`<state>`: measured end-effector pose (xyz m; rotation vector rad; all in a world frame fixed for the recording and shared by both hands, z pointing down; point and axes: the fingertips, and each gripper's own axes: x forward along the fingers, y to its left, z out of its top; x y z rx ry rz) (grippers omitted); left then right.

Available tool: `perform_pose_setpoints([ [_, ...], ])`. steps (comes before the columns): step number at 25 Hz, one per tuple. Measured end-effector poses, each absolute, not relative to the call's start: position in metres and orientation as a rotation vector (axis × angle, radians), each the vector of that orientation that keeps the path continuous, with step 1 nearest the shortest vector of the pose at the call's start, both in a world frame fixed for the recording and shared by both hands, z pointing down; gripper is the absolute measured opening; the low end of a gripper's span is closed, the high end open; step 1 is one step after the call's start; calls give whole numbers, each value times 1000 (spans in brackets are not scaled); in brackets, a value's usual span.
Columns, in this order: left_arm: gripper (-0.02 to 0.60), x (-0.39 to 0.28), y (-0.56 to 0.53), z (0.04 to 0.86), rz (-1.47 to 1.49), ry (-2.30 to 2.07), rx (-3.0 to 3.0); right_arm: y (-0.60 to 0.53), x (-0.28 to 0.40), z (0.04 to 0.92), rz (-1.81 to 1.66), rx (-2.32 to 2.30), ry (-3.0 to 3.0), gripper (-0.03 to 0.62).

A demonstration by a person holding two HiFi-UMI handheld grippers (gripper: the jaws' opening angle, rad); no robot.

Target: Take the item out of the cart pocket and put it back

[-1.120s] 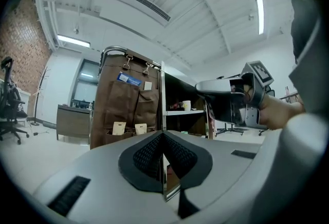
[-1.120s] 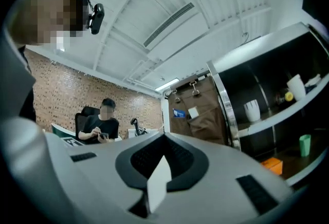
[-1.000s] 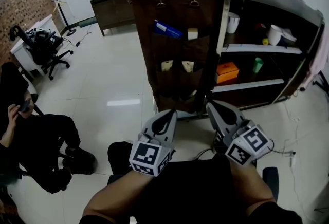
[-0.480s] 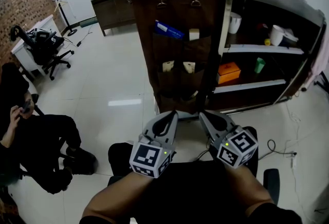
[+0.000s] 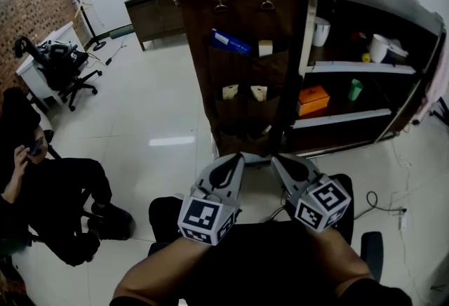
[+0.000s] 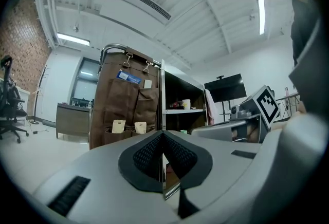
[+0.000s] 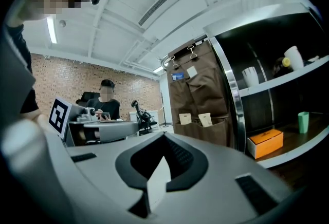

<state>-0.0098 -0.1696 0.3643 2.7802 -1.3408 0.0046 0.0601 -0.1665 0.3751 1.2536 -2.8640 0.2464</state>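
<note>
Upper middle of frame: blue pack (image 5: pixel 229 41) pokes from cart pocket (image 5: pixel 238 64). Looks light, thin, maybe bendy; pinch poking end. Left hand-held gripper (image 5: pixel 233 159), right hand-held gripper (image 5: pixel 278 159) closed tight, empty.

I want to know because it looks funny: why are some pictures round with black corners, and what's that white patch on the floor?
Left gripper view and right gripper view: fisheye lenses darken the corners and bend the cart's post; head view: light glares off the glossy floor, and the shelves are shadowed.
</note>
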Motion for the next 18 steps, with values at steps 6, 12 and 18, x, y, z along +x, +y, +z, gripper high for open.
perform_pose_setpoints([
  [6, 0, -2, -169, 365, 8, -1322, 2789, -167, 56, 377, 256, 1242, -2871, 5],
  [12, 0, -4, -170, 366, 2, -1328, 2799, -168, 58, 376, 247, 1245, -2871, 5],
  [18, 0, -2, -169, 366, 14, -1324, 2798, -168, 58, 376, 247, 1238, -2867, 5],
])
